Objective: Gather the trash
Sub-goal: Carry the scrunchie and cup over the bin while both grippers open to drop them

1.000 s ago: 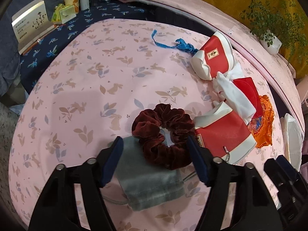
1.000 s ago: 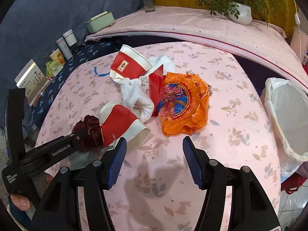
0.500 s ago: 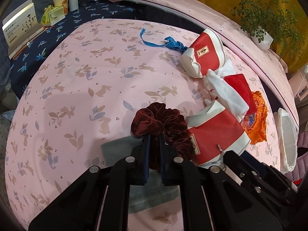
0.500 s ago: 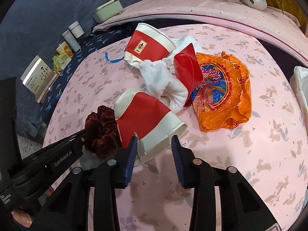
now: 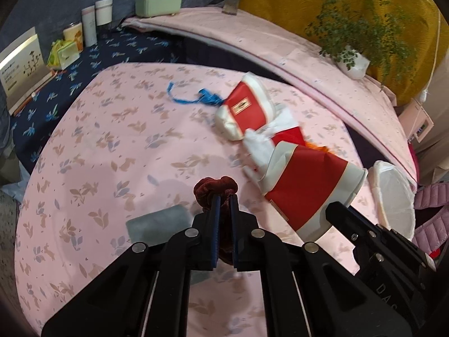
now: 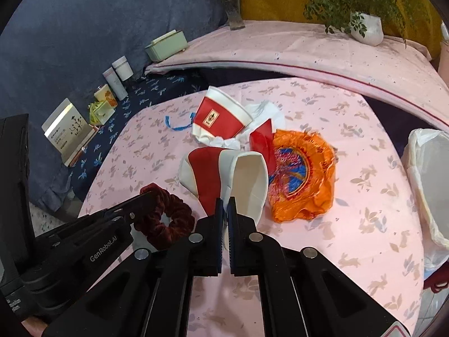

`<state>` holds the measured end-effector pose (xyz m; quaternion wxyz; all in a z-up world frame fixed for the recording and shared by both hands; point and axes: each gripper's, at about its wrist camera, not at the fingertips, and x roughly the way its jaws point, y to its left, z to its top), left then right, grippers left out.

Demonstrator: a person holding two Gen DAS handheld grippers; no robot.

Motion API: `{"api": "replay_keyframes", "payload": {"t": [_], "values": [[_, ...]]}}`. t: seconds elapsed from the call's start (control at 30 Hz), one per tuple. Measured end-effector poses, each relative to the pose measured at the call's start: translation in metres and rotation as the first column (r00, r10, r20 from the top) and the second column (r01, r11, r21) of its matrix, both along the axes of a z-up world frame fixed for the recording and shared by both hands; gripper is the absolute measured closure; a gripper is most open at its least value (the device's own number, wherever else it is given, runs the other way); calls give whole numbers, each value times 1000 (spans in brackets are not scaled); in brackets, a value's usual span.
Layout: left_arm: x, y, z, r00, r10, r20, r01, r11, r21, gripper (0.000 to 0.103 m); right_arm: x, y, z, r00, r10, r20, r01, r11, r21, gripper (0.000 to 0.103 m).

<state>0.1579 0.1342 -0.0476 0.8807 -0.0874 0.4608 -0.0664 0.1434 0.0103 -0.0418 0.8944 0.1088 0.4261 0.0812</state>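
Pinching the near paper cup (image 6: 238, 179) by its rim, the right hand-held gripper (image 6: 224, 205) can carry it to the lined bin (image 6: 429, 185) at right, while the left hand-held gripper (image 5: 223, 199), lower centre, clamps the scrunchie (image 5: 216, 188).

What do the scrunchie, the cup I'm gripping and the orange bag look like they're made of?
Scrunchie: probably velvet, dark maroon, with a soft, dull nap and gathered ruffles.
Cup: looks like coated paper, red with white bands, its mouth squashed oval, a matte white inside.
Orange bag: thin plastic film, to judge by the glossy, crinkled surface; printed with a blue and red design.
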Motion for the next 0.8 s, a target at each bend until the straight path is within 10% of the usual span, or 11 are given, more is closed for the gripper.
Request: {"api": "replay_keyframes", "payload": {"t": [0.8], "values": [[-15, -181, 115, 938, -288, 192, 302, 952, -46, 97, -59, -205, 85, 919, -339, 200, 351, 936, -24, 99]]}}
